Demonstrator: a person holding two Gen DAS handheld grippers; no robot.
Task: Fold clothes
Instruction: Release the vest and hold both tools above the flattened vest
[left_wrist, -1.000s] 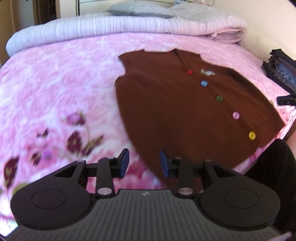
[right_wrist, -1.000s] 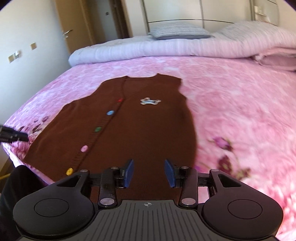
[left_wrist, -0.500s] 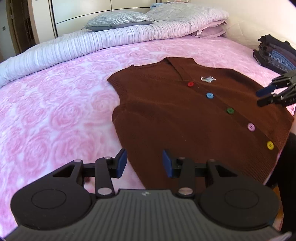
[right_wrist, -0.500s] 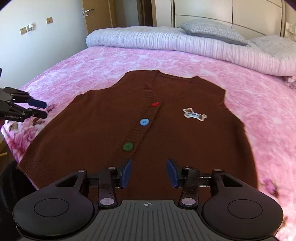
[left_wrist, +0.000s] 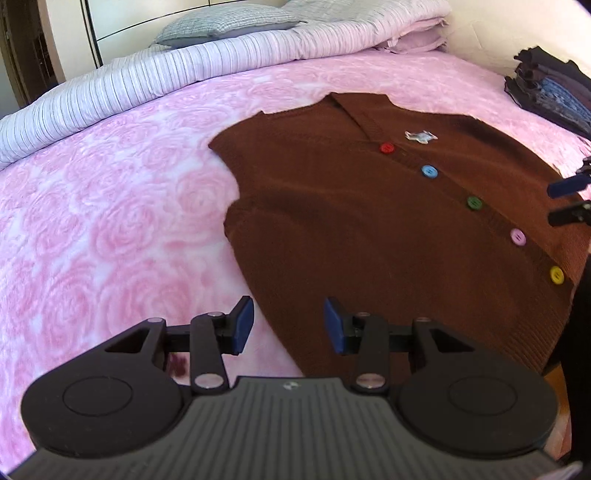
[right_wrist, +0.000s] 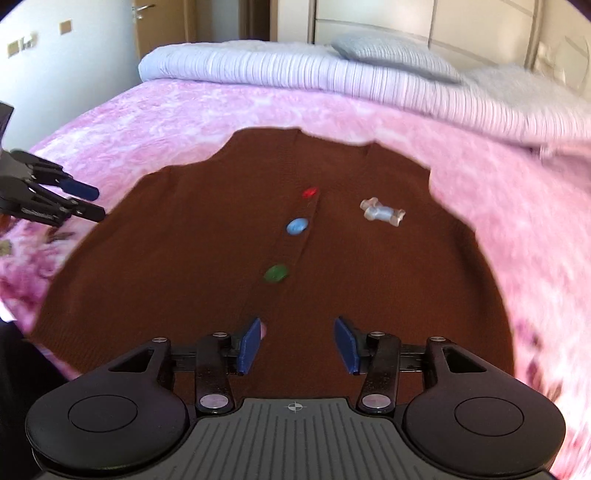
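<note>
Two empty tongs are hovering over a brown vest lying flat, buttoned, on a pink bed. The left tongs are hanging partly open above its near-left edge; the right tongs are opening above the near hem. Pinching matching hem corners should be giving the cleanest fold. Farther off, a pillow is resting by the headboard.

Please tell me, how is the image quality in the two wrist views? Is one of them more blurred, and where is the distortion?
Left wrist view: mostly sharp; the brown vest and its coloured buttons are crisp, and the fisheye bends the pink bedspread at the edges. Right wrist view: motion blur smears the buttons and the striped duvet, strongest at the right rim, where the bedspread curves heavily.
</note>
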